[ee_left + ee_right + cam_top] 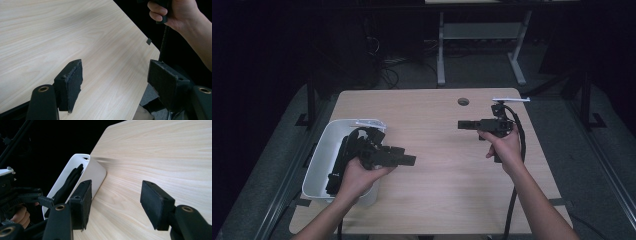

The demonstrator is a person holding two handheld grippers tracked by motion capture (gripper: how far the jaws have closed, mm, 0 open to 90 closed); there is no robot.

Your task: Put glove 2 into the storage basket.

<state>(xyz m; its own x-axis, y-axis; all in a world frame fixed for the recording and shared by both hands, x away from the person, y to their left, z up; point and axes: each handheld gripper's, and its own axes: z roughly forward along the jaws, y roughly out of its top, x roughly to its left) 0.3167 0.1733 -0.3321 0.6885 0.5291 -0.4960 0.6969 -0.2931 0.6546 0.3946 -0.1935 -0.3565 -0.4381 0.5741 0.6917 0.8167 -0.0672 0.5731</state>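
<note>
two forearms enter from the near edge of a pale wooden surface (447,165), each hand gripping a black handheld gripper. the left gripper (409,160) hovers just beside a white bin (319,155), which sits at the near left edge of the surface and serves as the landmark here. inside the bin lies a dark, floppy black item (68,185), possibly a glove or strap; its exact kind is hard to tell. it rests against the bin's inner wall, likely gathered there to be picked out. the left gripper points away from the bin toward the middle of the surface, its jaws apart and holding nothing, with bare wood between the pads (71,86). the left hand (357,177) sits at the bin's rim, wrist bent slightly inward. the right gripper (462,124) is well apart from the bin, held above the far right part of the surface and aimed back toward the bin, jaws also apart and empty. the right hand (504,147) holds it level, cable trailing down along the forearm. a small round hole (463,101) lies far from the bin, near the surface's back edge.
</note>
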